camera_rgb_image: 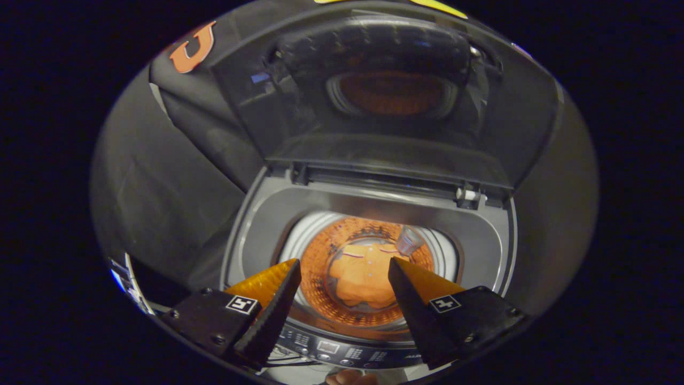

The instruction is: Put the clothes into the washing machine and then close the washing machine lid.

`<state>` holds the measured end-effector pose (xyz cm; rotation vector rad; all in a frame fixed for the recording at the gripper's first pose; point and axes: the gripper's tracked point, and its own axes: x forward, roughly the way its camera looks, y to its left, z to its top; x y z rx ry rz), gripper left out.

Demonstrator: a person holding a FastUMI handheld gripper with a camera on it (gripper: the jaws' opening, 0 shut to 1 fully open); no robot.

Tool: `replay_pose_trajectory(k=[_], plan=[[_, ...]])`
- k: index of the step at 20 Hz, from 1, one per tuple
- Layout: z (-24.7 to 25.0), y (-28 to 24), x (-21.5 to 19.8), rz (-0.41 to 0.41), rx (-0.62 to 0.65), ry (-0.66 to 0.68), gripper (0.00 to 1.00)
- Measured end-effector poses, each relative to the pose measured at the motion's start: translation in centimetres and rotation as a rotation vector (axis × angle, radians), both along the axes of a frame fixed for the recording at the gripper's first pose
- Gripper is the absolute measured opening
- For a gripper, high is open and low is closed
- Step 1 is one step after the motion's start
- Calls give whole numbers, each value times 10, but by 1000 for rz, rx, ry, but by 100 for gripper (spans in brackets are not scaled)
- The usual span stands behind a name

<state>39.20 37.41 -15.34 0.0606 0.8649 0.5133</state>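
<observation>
1. You are holding the gripper (344,267) above the front edge of the washing machine (267,214), with its two fingers spread wide apart and gripping nothing; the gap between them is lying open over the tub.
2. Just under the fingers, the control panel (342,350) is running along the machine's front edge, with rows of small buttons showing between the two finger bases. A bit of a hand (350,378) is peeking in below the panel.
3. Beyond the panel, you are looking straight down into the drum (315,256), whose perforated wall is glowing orange.
4. The clothes (363,275) are lying at the bottom of the drum as a flattened orange piece, sitting between your fingertips in the view but well below them, untouched by either finger.
5. A small pale fitting (409,240) is standing out from the drum's far rim, just past the right fingertip.
6. Past the drum, the grey top deck of the machine is framing the opening.
7. Farthest off, the lid (385,96) is standing raised on its hinges at the back, tilted upright, and its dark window is reflecting the orange drum.
</observation>
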Motion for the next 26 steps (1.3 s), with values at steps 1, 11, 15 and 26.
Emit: replay_pose_trajectory(k=[1,11,15,26], plan=[[15,5,-4,16,20,-18,100],[230,7,25,20,145,-280,100],[280,-3,82,-48,141,-362,100],[230,-15,173,-206,67,-340,100]])
